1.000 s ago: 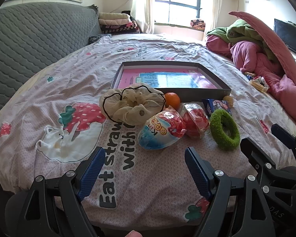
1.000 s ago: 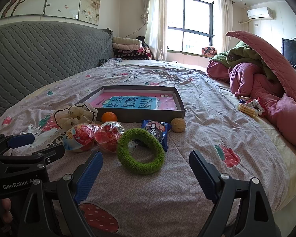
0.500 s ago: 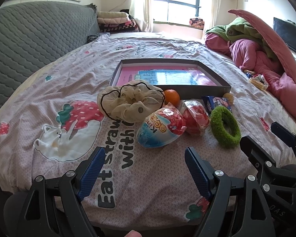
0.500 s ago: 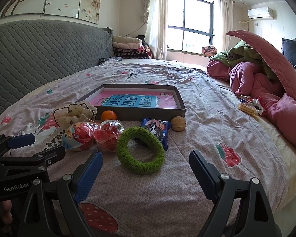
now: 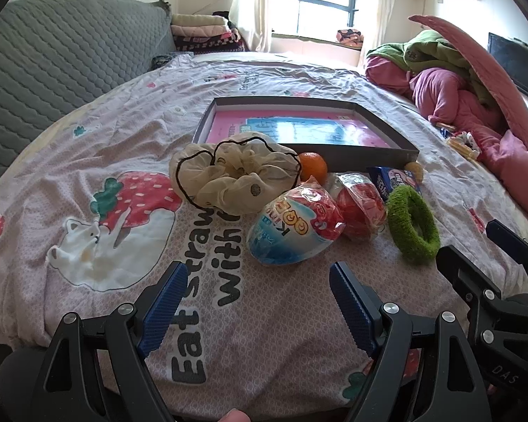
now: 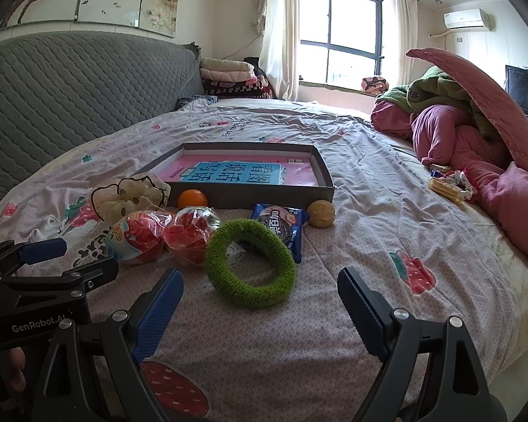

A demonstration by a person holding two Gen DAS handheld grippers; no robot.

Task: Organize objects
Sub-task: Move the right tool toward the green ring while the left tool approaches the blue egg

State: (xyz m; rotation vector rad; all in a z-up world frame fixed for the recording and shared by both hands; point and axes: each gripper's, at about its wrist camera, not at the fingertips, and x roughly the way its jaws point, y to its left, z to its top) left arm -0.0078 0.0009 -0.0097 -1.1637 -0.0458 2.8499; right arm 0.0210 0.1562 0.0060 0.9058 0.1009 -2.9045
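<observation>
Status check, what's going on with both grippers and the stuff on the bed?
Left gripper open, empty, short of the toy egg. Right gripper open, empty, facing the green ring. Gray box behind the pile, nothing blocking.

Left gripper: advanced slightly toward the wrapped toy egg, now larger at frame centre. Right gripper: advanced slightly toward the green ring, now lower-centre. Objects themselves apparently unshifted on the bedspread.
</observation>
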